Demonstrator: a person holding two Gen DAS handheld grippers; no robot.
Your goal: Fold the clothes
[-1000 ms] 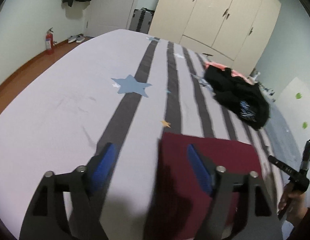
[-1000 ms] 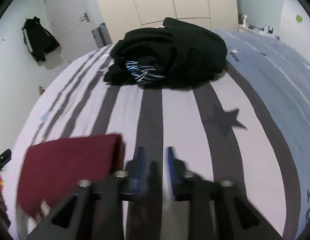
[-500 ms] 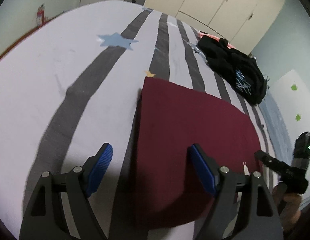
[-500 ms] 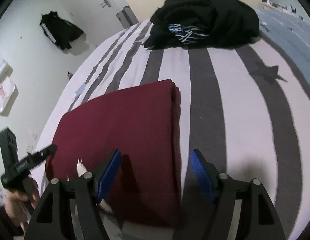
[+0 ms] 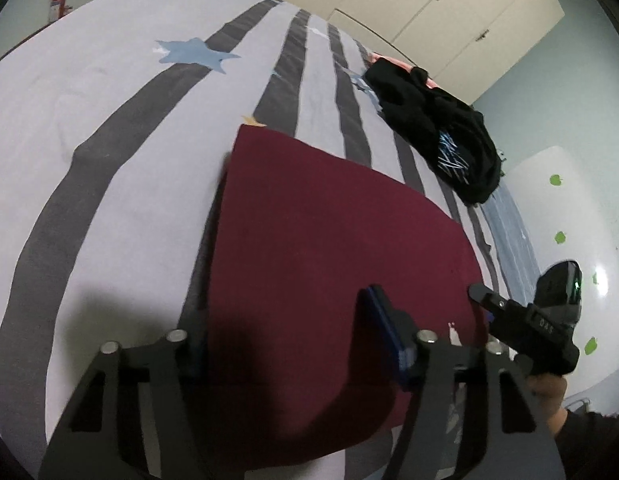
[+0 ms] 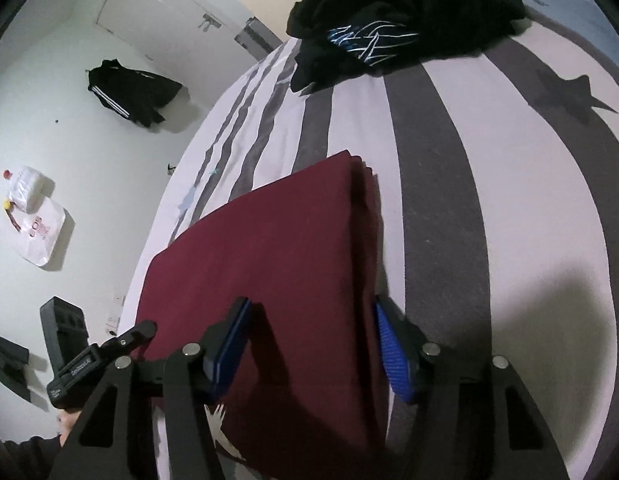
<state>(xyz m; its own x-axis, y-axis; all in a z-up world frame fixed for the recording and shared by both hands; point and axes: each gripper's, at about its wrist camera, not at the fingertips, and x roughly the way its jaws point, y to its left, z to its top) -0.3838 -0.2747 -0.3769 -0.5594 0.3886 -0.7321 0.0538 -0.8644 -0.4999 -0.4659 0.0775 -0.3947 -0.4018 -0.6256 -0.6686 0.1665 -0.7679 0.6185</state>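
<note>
Now each closing gripper straddles the maroon garment's (image 5: 329,240) edge.

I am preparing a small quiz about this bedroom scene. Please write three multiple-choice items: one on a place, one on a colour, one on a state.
1. Where does the black clothes pile lie?
A. on the bed, beyond the folded garment
B. on the floor
C. inside the wardrobe

2. What colour is the folded garment?
A. green
B. dark red
C. white

3. How does the folded garment lie?
A. crumpled in a ball
B. hanging from a hook
C. flat on the striped bedspread

Answers: 1 A, it sits farther up the bed in both views; 2 B, the cloth is maroon; 3 C, it is a neat flat rectangle.
</note>
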